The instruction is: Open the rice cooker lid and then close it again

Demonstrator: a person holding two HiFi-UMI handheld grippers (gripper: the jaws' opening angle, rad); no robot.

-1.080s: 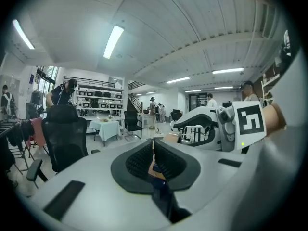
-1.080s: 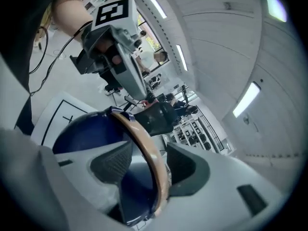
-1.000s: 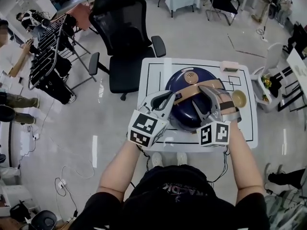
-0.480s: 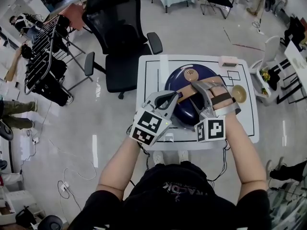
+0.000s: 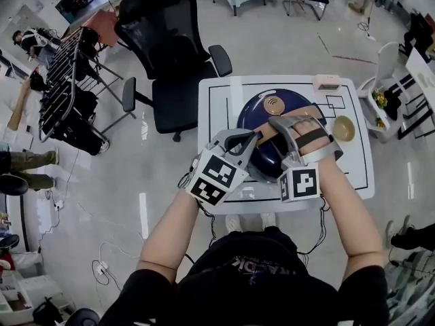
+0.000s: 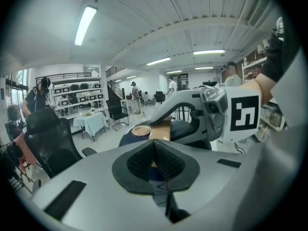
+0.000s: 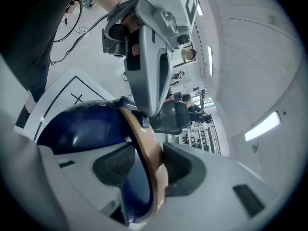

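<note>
A dark blue rice cooker (image 5: 270,156) with a tan handle (image 5: 267,134) across its shut lid stands on the white table (image 5: 217,100). My right gripper (image 5: 292,124) reaches over the lid from the front. Its jaws straddle the tan handle (image 7: 144,143) and have just been closing. One pad rests against the handle and a gap shows at the other. My left gripper (image 5: 253,138) is shut with nothing between its pads (image 6: 166,160). It hovers at the cooker's left front, beside the handle's end.
A tan bowl (image 5: 344,128) and a pink box (image 5: 326,81) sit at the table's right and far right. A black office chair (image 5: 170,53) stands behind the table. A drying rack (image 5: 68,80) is far left and a white chair (image 5: 384,90) at the right.
My right gripper has rolled and sunk a little onto the handle, and its jaws have narrowed. My left gripper has rolled slightly in place.
</note>
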